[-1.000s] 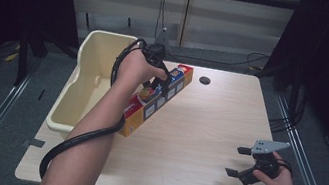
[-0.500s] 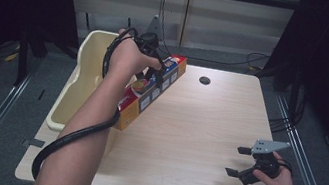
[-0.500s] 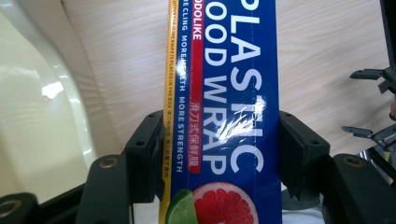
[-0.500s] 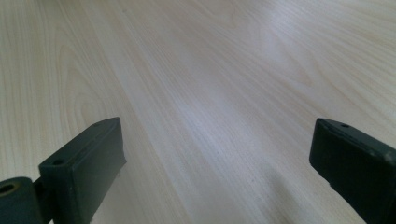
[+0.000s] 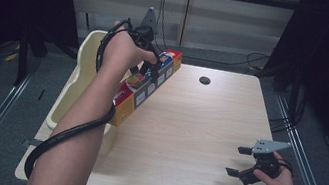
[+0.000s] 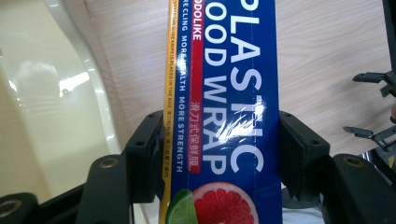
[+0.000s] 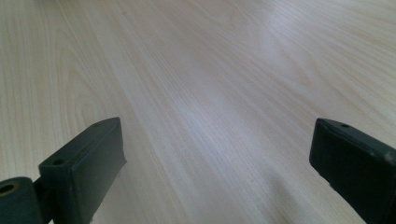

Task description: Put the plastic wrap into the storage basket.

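Left gripper [image 5: 154,68] is clamped on a long box of plastic food wrap [image 5: 145,89] — blue face with a yellow edge strip, red band and grapefruit and lime picture near one end. In the left gripper view the two black jaws press flat against both long sides of the box [image 6: 224,107], roughly at mid-length, with the wrap lettering running between them. From the high view the box is tilted: far end up near the gripper at the back left of the table [image 5: 194,143], near end lower, over the table's left edge by the person's forearm. Whether that low end touches the wood cannot be told. A cream plastic tub [image 5: 75,82] sits just off the left side of the table, right beside the box; its glossy inside wall shows in the left gripper view [image 6: 51,102]. A black cable loops round the left forearm.

Right gripper [image 5: 254,163] sits near the front right corner of the table, well apart from the box, jaws spread wide with nothing between them — the right gripper view shows bare wood grain [image 7: 210,93] between the two pads. Small dark hole [image 5: 204,80] in the tabletop toward the back
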Tool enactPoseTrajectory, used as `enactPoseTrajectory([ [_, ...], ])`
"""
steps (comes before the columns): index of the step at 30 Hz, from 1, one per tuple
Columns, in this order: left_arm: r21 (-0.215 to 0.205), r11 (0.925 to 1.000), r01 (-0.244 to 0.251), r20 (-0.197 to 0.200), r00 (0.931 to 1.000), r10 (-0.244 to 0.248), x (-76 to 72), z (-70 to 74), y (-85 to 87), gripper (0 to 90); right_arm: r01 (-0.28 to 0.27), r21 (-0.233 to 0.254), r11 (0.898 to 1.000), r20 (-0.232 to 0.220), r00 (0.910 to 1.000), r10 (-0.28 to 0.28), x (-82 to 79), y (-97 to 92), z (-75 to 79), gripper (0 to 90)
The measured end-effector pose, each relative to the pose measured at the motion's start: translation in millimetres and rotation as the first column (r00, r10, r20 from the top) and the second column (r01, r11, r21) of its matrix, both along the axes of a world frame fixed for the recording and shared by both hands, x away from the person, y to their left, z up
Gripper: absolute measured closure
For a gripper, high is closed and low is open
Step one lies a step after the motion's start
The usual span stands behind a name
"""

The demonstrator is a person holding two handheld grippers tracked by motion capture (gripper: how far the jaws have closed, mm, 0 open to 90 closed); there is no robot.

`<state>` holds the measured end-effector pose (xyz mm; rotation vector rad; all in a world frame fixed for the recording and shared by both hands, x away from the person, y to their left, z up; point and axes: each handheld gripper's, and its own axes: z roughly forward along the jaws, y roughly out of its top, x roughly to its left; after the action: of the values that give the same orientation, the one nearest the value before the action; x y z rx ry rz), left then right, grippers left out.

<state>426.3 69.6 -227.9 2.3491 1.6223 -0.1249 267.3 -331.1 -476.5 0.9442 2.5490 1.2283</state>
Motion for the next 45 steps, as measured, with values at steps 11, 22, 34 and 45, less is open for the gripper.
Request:
enactPoseTrajectory([
  [11, 0.002, 0.9997, -0.026, 0.014, 0.9996, 0.026, -0.9, 10.1, 12.8, 40.8, 0.0, 0.003, 1.0, -0.002, 1.0, 0.0, -0.5, 0.4, 0.4, 3.1],
  [22, 0.002, 0.9972, -0.074, 0.025, 0.9969, 0.074, -2.7, 17.1, 27.2, 40.9, -0.003, 0.0, 1.0, -0.003, 1.0, 0.003, -0.5, 0.6, 0.3, 3.1],
  [34, 0.012, 0.995, -0.099, 0.046, 0.9941, 0.098, -5.0, 28.1, 42.2, 40.9, -0.004, -0.007, 1.0, 0.003, 1.0, 0.004, -0.2, 1.6, -0.2, 3.2],
  [45, 0.007, 0.9915, -0.13, 0.043, 0.9906, 0.13, -6.0, 28.0, 59.3, 40.9, -0.006, -0.003, 1.0, -0.003, 1.0, 0.006, -0.5, 2.1, -0.3, 3.2],
])
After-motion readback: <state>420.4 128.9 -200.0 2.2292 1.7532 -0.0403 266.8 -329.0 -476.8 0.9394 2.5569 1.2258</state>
